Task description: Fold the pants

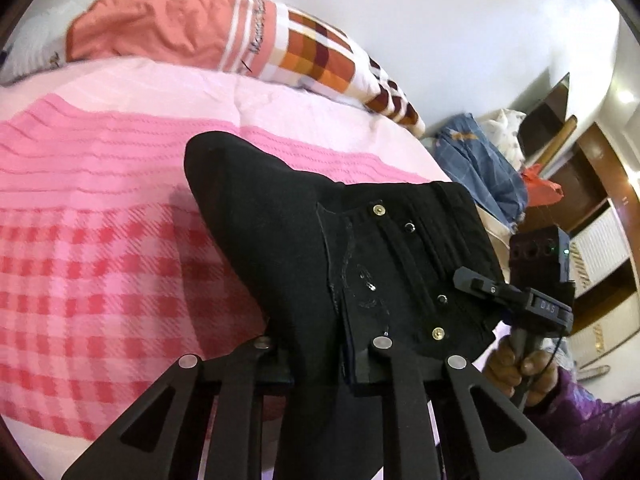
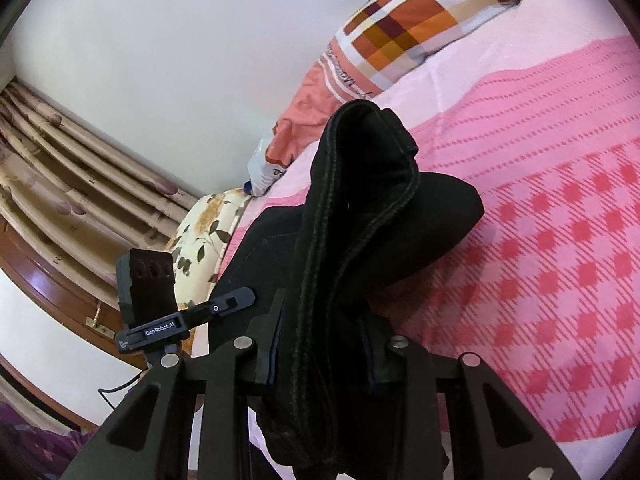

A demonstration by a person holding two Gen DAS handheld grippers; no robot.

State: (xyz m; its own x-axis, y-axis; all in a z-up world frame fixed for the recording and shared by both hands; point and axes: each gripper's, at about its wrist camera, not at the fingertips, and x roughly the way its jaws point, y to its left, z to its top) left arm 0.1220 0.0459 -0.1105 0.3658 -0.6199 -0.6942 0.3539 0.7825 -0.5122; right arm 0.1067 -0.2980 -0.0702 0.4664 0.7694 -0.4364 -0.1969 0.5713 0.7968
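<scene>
Left wrist view first, going left to right: off to the left of the left claw (image 1: 316, 354) and under it is the bed with a pink checked and striped knit blanket (image 1: 100, 248), and up beyond that a folded quilt in salmon with orange and brown squares (image 1: 248, 40) sits against the white wall. Dead ahead, the black denim pants (image 1: 320, 248) run right between the claw's fingers, which are closed down on the fabric. The waistband end with brass rivets spreads out just right of the claw, lifted off the blanket. Further right, the right claw (image 1: 476, 280) pokes its tip onto the waistband edge, with the person's hand (image 1: 520, 368) gripping its handle below. Behind that there's a heap of blue checked clothes (image 1: 480, 160), blurry.

Right wrist view: to the left is the left claw (image 2: 240, 298) with its boxy black camera unit, its tip touching the black fabric, and a floral cushion (image 2: 208, 236) and beige curtains (image 2: 80, 184) behind. Straight ahead the right claw (image 2: 324, 356) is pinched shut on a thick bunched stack of the pants, seams running up away from the fingers. The rest of the pants droops down onto the blanket (image 2: 560, 240) ahead and right.
</scene>
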